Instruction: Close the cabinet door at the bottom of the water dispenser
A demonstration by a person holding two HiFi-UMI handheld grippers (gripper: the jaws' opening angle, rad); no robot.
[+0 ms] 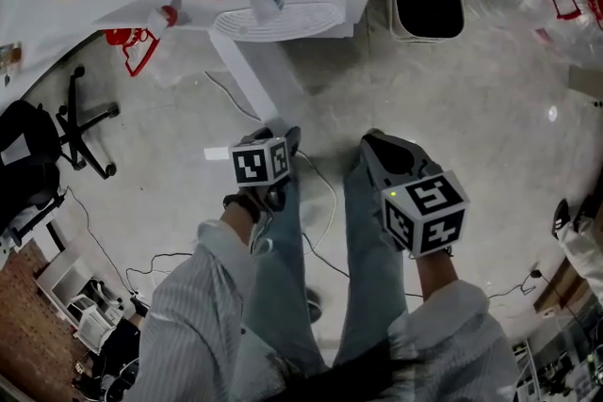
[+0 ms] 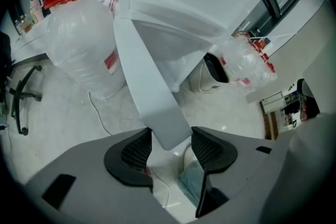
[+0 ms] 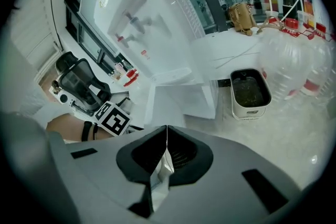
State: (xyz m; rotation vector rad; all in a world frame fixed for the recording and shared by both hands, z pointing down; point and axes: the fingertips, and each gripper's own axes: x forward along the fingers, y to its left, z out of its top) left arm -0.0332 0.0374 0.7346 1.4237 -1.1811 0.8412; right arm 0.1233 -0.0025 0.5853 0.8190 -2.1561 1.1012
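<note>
My left gripper (image 2: 172,148) has the free end of the cabinet door (image 2: 152,92) between its jaws. A ribbed pad (image 2: 137,150) sits against each side of the white panel, so I read the tongs as clenched on it, though contact on the far side is hard to confirm. The door stands swung well out from the foot of the water dispenser (image 3: 163,34). In the left gripper view its hinge end runs up behind the dispenser's body and out of sight. The head view shows it only as a pale strip reaching from the drip tray (image 1: 273,20) down to that gripper, its lower edge hidden.

My right gripper (image 3: 166,144) is clenched on nothing, its pads meeting along one seam, and it hangs apart from the door over my right leg. From its view the open cabinet at the bottom shows as a pale box, its inside too washed out to read.

A white bin (image 3: 252,111) stands just beside the dispenser. A clear water jug (image 2: 79,39) with a red cap sits on its other side. A cable (image 1: 325,193) trails across the floor between my legs, partly covered by them.
</note>
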